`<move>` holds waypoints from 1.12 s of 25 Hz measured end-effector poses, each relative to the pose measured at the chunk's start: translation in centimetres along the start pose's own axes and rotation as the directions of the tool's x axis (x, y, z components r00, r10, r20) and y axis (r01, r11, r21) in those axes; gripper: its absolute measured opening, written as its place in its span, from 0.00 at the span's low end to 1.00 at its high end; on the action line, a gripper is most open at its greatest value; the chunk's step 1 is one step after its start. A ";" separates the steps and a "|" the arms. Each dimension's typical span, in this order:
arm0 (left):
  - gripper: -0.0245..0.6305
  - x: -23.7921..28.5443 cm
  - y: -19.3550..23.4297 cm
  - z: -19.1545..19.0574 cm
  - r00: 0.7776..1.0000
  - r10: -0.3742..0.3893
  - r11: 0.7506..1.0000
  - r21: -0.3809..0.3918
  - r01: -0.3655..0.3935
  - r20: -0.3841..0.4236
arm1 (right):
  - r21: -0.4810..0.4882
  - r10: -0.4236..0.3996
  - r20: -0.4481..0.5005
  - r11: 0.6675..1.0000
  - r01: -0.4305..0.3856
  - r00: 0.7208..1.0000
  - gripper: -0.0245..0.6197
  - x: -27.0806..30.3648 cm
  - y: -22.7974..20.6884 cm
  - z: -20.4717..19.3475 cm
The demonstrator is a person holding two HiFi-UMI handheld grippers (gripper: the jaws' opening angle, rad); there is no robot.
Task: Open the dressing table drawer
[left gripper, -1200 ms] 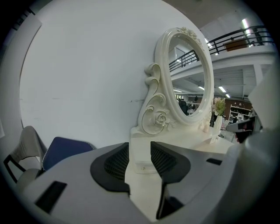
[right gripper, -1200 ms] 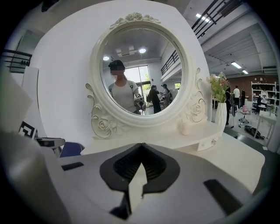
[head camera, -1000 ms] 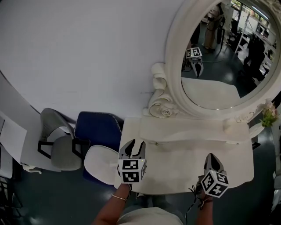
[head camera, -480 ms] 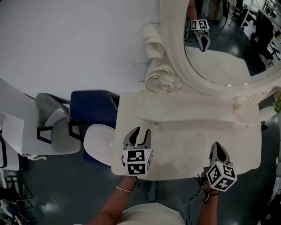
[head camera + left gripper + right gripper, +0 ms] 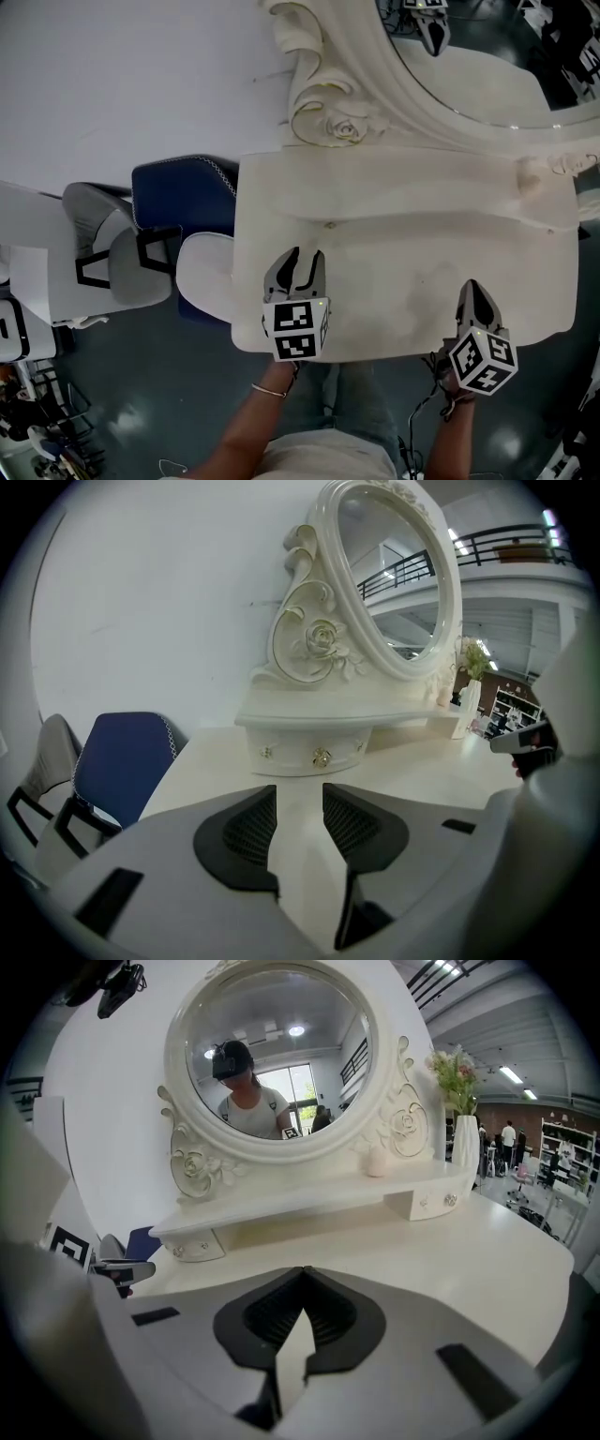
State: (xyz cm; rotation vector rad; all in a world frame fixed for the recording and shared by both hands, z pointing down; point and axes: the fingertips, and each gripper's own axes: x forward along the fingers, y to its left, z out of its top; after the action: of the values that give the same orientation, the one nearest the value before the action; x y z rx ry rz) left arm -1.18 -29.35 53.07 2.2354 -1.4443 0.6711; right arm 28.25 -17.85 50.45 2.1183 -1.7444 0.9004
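Left claw (image 5: 298,795): spread, empty, facing drawer knob (image 5: 322,757).
Right claw (image 5: 302,1275): pressed together.
Change: desk (image 5: 403,272) looms closer; drawer (image 5: 292,748) still shut.

My left gripper (image 5: 306,255) and right gripper (image 5: 472,286) are grey, with black-and-white marker cubes (image 5: 296,331). I wear a thin bracelet (image 5: 267,390).

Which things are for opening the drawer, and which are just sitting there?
For the job: small cream drawer with gold knobs, open left gripper, shut right gripper, white dressing table.

Just there: oval white-framed mirror, blue padded chair, grey chair, white vase of flowers.
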 end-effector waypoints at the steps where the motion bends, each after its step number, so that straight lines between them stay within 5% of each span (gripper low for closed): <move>1: 0.29 0.1 0.0 -0.3 1.000 0.004 1.000 0.000 -0.004 -0.004 | 0.001 -0.001 -0.007 1.000 0.001 1.000 0.05 0.1 -0.1 -0.4; 28: 0.29 4.5 -2.8 1.0 0.999 -0.038 0.998 0.054 0.040 -0.036 | 0.061 -0.081 -0.032 0.995 0.082 0.996 0.05 1.0 -2.9 -1.1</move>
State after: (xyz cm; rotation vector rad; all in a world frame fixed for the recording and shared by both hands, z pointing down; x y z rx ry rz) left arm 3.12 -32.11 54.65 2.2757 -1.3783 0.7421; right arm 30.77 -17.31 52.41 2.1868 -1.6235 0.9704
